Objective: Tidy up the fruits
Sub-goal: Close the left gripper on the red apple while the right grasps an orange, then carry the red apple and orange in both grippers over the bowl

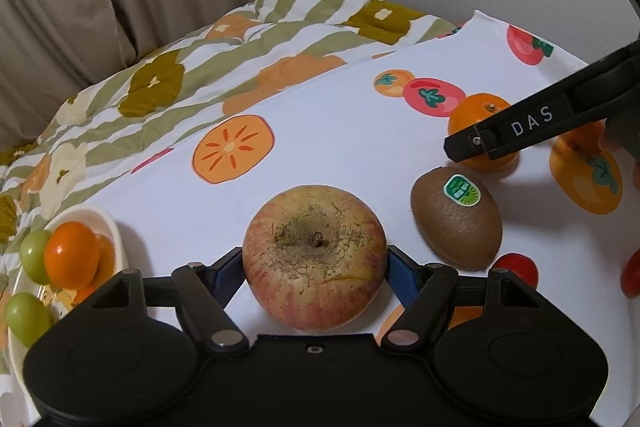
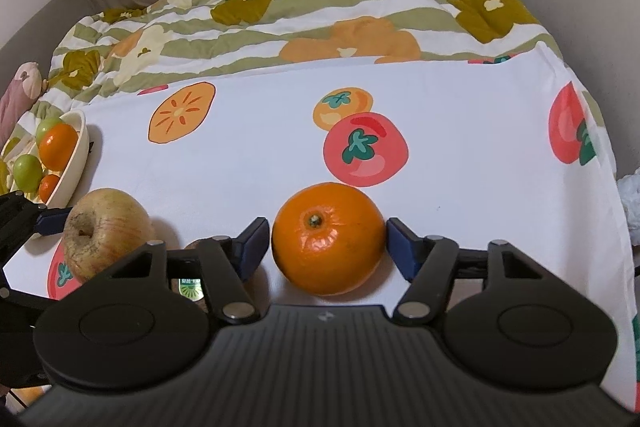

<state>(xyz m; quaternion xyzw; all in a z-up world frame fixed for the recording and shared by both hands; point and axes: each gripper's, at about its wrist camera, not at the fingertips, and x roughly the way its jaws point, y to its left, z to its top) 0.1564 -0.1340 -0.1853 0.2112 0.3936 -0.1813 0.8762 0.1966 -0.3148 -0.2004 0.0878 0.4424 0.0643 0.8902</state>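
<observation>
My left gripper (image 1: 315, 259) is shut on a russeted red-yellow apple (image 1: 314, 255), its blue pads pressed on both sides; the apple also shows in the right wrist view (image 2: 106, 237). My right gripper (image 2: 324, 241) stands open around an orange mandarin (image 2: 328, 237), with a small gap at each pad; the mandarin shows in the left wrist view (image 1: 478, 117) behind the right gripper's finger. A brown kiwi (image 1: 456, 219) with a green sticker lies right of the apple. A cream bowl (image 1: 110, 227) at the left holds small oranges and green fruits; it also shows in the right wrist view (image 2: 80, 151).
A white cloth (image 2: 260, 155) printed with persimmons covers the table. A striped floral quilt (image 2: 320, 11) lies behind it, with beige curtains and a wall beyond. The cloth's right edge (image 2: 616, 211) drops off.
</observation>
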